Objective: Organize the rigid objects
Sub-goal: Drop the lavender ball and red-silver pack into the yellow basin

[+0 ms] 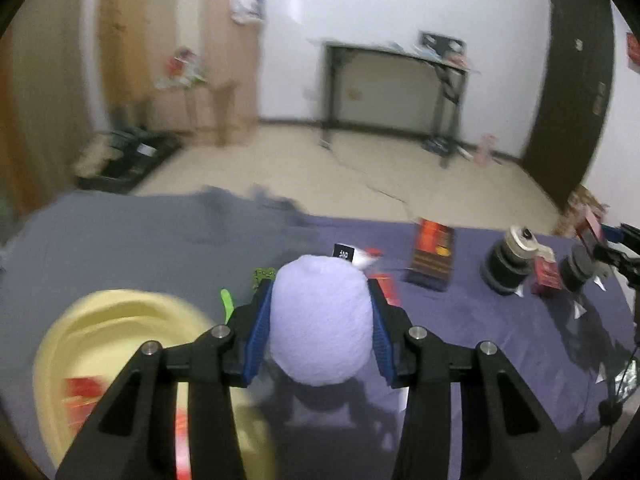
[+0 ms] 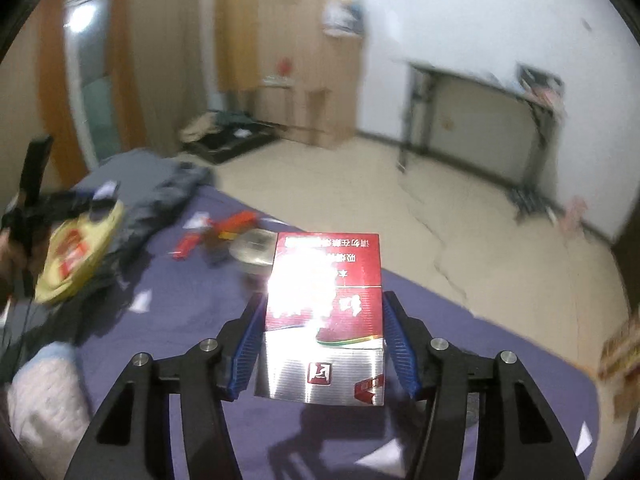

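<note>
My left gripper point(image 1: 320, 285) is shut on a pale lilac plush ball point(image 1: 320, 320), held above the purple cloth. A yellow basin point(image 1: 100, 332) lies just to its left, with red boxes point(image 1: 82, 396) inside. My right gripper point(image 2: 324, 297) is shut on a red and silver box point(image 2: 324, 312), lifted off the cloth, with both blue pads point(image 2: 248, 340) against its sides. In the right wrist view the yellow basin point(image 2: 80, 248) sits at the far left, and the blurred left gripper point(image 2: 60, 200) hangs over it.
On the purple cloth point(image 1: 480, 340) stand a dark red-orange box point(image 1: 434, 256), two dark round jars point(image 1: 508, 264) and a small red box point(image 1: 546, 272). A green toy point(image 1: 228, 304), red pieces point(image 2: 236, 220), a silver disc point(image 2: 256, 248), paper scraps point(image 2: 140, 300) and a grey garment point(image 2: 168, 196) lie about.
</note>
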Tool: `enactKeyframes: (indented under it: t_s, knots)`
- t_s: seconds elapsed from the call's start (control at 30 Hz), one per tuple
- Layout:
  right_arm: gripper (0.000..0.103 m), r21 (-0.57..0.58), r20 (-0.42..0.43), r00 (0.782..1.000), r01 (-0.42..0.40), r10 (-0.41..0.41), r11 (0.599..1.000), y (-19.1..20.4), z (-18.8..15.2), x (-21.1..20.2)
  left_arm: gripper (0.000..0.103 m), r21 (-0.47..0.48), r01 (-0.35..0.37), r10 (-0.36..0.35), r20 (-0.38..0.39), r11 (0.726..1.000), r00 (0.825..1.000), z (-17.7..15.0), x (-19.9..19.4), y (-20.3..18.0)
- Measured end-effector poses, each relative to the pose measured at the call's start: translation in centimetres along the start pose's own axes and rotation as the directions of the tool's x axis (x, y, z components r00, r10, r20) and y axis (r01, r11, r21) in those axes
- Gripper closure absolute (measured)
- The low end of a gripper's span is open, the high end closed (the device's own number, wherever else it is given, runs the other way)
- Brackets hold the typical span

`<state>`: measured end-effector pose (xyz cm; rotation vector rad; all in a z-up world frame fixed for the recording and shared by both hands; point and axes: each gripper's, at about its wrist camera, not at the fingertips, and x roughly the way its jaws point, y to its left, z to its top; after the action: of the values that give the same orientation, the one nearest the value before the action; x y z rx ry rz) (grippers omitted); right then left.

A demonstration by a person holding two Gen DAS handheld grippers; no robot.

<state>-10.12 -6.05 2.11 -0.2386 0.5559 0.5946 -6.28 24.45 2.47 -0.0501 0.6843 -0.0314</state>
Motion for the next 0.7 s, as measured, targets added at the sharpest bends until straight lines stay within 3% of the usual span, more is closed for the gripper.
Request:
enactKeyframes:
  t_s: [0.1, 0.23, 0.37, 0.43, 0.5, 0.6, 0.7]
  knots:
    - [0.047, -0.112, 0.008, 0.991, -0.132, 0.134, 0.985, 5.6, 2.0, -0.3, 0.057, -0.024, -0.145, 0.145, 0.013, 0.989, 0.989, -1.3, -5.2, 4.4]
    - [0.047, -0.243, -0.047, 0.936, -0.351, 0.35, 0.904, 15.2, 5.6, 4.5, 0.056, -0.121, -0.296, 0.288, -0.08, 0.947, 0.954, -5.9, -8.3, 11.1]
    - [0.048, -0.273, -0.205, 0.849, -0.527, 0.487, 0.805, 24.8, 7.4, 11.6, 0.056, -0.175, -0.327, 0.298, -0.171, 0.929, 0.939, -9.0, -5.7, 16.3]
    - [0.048, -0.295, -0.287, 0.81, -0.583, 0.512, 0.757, 29.8, 7.2, 15.0, 0.056, -0.204, -0.33, 0.294, -0.187, 0.922, 0.937, -9.4, -4.0, 18.6]
    - [0.048, -0.316, -0.343, 0.786, -0.612, 0.514, 0.725, 33.8, 6.6, 17.5, 0.056, -0.228, -0.317, 0.272, -0.206, 0.921, 0.94, -10.0, -2.4, 20.0]
    - [0.048, -0.37, -0.353, 0.789, -0.611, 0.503, 0.7, 37.2, 6.0, 19.0, 0.056, -0.233, -0.292, 0.246, -0.208, 0.928, 0.947, -10.2, -0.9, 21.0]
    - [0.048, -0.382, -0.363, 0.798, -0.598, 0.481, 0.704, 39.0, 5.9, 20.5, 0.056, -0.223, -0.298, 0.252, -0.215, 0.928, 0.944, -10.7, -0.2, 21.5]
